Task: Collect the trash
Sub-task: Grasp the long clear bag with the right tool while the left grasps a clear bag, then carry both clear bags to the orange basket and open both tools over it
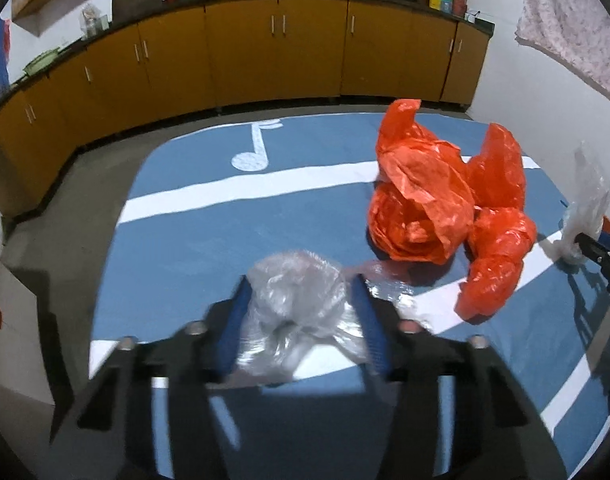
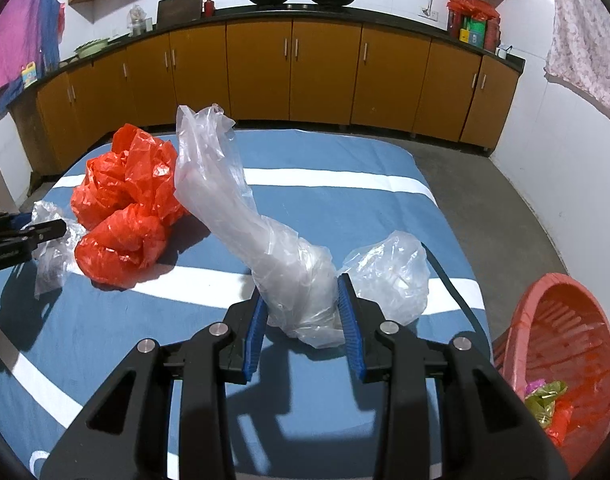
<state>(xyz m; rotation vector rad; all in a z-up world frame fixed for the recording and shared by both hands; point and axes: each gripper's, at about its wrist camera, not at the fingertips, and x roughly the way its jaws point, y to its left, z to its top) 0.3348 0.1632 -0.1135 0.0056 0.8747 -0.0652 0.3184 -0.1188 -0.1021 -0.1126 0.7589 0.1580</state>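
Observation:
On a blue mat with white stripes [image 1: 177,240] lie crumpled plastic bags. My left gripper [image 1: 301,288] is open, its blue-padded fingers on either side of a crumpled clear bag [image 1: 297,304]; it also shows at the left of the right wrist view [image 2: 53,248]. My right gripper [image 2: 303,304] is open around the base of a long clear bag [image 2: 241,216] that stands upward; this bag shows at the right edge of the left wrist view [image 1: 587,208]. A big orange bag pile [image 1: 437,204] lies between the two grippers, also in the right wrist view [image 2: 125,204].
Another clear bag [image 2: 389,276] lies right of my right gripper. A pink basket [image 2: 561,340] with some trash stands on the floor at the mat's right edge. Yellow kitchen cabinets [image 2: 289,68] line the far wall. Grey floor [image 2: 517,216] surrounds the mat.

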